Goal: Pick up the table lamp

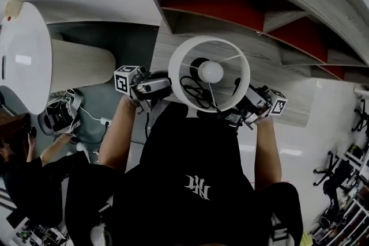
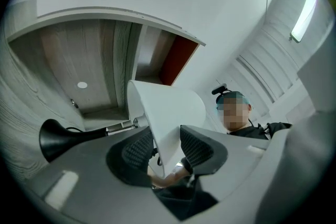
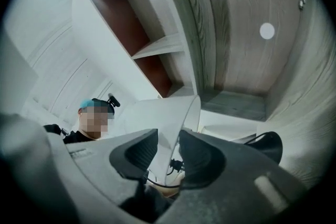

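Observation:
In the head view I look down into the table lamp's white shade (image 1: 180,73), with its round bulb (image 1: 211,71) in the middle. My left gripper (image 1: 164,86) is shut on the shade's left wall, and my right gripper (image 1: 245,102) is shut on its right wall. In the left gripper view the shade's wall (image 2: 168,107) stands pinched between the two black pads of the left gripper (image 2: 167,148), and the lamp's black base (image 2: 52,139) shows at the left. The right gripper view shows the shade (image 3: 157,118) clamped in the right gripper (image 3: 169,150), with the black base (image 3: 268,147) at the right.
A wooden shelf unit with red back panels (image 1: 230,8) stands just beyond the lamp. A second, larger lamp with a ribbed pale shade (image 1: 81,66) is at the left. Another person (image 1: 34,176) crouches at the lower left beside cables. Dark equipment (image 1: 346,170) stands at the right.

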Motion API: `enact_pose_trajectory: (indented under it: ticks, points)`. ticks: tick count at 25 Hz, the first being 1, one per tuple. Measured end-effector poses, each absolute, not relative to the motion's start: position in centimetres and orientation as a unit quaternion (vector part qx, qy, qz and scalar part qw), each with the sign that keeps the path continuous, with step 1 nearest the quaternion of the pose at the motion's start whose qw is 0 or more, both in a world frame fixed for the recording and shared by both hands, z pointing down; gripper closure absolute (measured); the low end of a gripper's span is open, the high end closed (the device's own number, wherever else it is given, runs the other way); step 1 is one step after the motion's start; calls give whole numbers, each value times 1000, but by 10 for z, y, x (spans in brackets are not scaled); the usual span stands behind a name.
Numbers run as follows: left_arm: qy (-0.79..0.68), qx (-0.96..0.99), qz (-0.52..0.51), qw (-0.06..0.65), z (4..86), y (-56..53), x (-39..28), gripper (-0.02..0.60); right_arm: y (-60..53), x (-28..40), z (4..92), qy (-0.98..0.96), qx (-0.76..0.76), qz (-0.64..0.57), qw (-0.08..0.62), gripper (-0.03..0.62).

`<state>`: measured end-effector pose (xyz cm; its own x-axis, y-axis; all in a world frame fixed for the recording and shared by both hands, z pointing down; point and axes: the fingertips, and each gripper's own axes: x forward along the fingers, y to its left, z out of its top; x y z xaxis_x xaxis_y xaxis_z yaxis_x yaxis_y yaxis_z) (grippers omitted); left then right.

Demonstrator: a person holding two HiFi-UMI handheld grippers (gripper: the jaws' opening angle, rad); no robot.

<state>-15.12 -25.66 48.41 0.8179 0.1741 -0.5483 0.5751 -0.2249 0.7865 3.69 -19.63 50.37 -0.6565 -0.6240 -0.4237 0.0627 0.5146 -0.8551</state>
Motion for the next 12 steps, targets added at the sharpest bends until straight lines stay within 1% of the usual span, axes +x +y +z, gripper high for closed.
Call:
enact_pose_trajectory:
  ticks: [5,12]
  points:
    - [236,776,-178,557,461,-260,-154,422,-201,34,482,802,-179,-450,349,468]
    - [235,787,-185,540,426,-254,-146,420,-200,46,446,805,-177,-434,362,468]
